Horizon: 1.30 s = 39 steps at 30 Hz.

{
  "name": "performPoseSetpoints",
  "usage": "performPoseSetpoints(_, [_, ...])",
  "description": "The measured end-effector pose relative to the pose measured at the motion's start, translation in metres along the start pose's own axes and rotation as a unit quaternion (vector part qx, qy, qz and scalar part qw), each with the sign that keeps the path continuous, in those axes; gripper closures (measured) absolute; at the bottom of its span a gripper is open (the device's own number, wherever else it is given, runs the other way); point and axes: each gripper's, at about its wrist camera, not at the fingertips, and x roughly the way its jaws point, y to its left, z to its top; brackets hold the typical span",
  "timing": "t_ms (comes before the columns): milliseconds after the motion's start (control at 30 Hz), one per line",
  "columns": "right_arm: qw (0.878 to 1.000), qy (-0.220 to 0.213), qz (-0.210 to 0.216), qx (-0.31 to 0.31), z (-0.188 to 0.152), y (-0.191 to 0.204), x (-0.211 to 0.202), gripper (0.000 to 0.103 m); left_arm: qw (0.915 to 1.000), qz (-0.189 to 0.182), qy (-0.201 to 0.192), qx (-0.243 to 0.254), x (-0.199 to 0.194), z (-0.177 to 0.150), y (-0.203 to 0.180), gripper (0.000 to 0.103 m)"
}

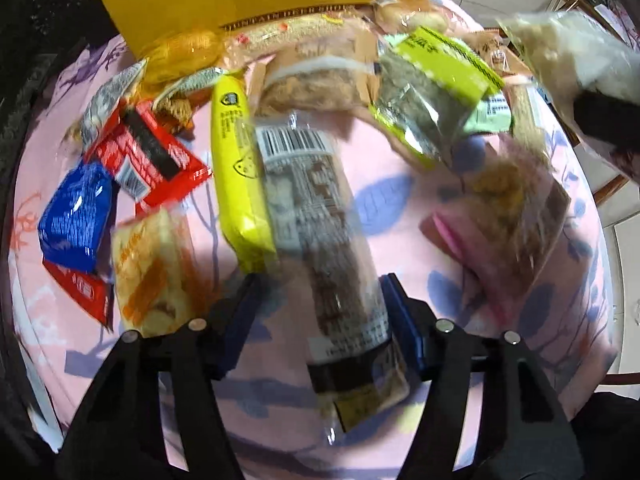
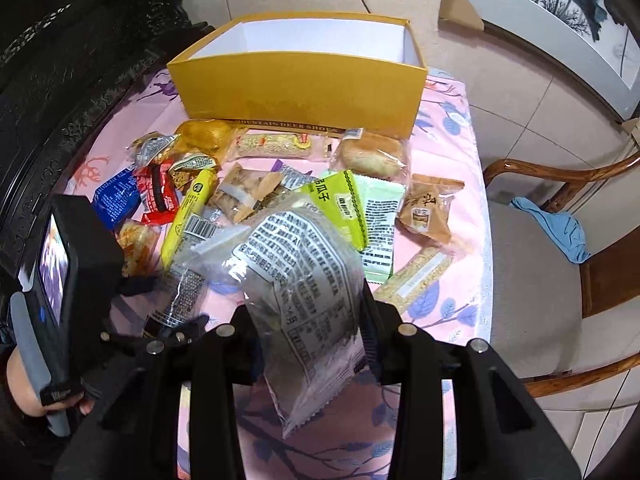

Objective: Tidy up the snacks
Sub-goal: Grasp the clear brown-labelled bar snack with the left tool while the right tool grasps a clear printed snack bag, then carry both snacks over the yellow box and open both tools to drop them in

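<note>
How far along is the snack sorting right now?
Nothing looks done: what shows of the yellow box looks empty. In hand: the right claw grips a clear printed packet; the left claw straddles a long barcoded pack, grip unclear. Left: the whole pile on the pink cloth.

Both wrist cams are looking forward and down over the pink tablecloth (image 1: 400, 152); left one's hovering closer, right one's sitting higher, both catching the yellow box (image 2: 304, 92) up top.
</note>
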Motion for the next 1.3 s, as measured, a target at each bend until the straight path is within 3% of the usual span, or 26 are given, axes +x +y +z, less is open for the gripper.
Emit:
performPoseSetpoints(67, [1.000,0.002,0.002,0.000,0.001,0.000,0.001,0.063,0.9999,-0.002,-0.012,-0.001,-0.002,0.005,0.002,0.071])
performPoseSetpoints(133, [1.000,0.000,0.005,-0.003,0.002,0.003,0.000,0.063,0.9999,-0.012,-0.007,-0.007,-0.001,0.011,0.004,0.075])
performPoseSetpoints(233, [1.000,-0.005,0.010,-0.006,0.002,0.009,-0.004,0.063,0.9988,-0.038,-0.001,-0.029,-0.004,0.011,0.012,0.076])
performPoseSetpoints(367, [1.000,-0.011,0.022,-0.005,0.004,0.014,-0.010,0.063,0.9969,-0.051,-0.037,-0.048,-0.038,-0.001,0.036,0.076])
performPoseSetpoints(533, [0.999,-0.033,0.034,-0.007,0.014,0.024,-0.027,0.063,0.9898,-0.053,-0.100,-0.087,-0.089,0.025,0.059,0.076])
performPoseSetpoints(667, [0.998,-0.060,0.034,-0.012,0.029,0.031,-0.047,0.063,0.9854,-0.052,-0.127,-0.101,-0.115,0.047,0.064,0.076])
performPoseSetpoints(833, [0.996,-0.081,0.030,-0.019,0.037,0.033,-0.062,0.063,0.9836,-0.053,-0.141,-0.099,-0.131,0.044,0.050,0.076])
performPoseSetpoints(1100, [0.996,-0.081,0.032,-0.014,0.039,0.031,-0.062,0.063,0.9830,-0.057,-0.140,-0.104,-0.134,0.035,0.051,0.075])
performPoseSetpoints(1300, [0.996,-0.082,0.036,-0.005,0.064,0.019,-0.051,0.063,0.9835,-0.061,-0.140,-0.097,-0.132,0.063,0.054,0.075])
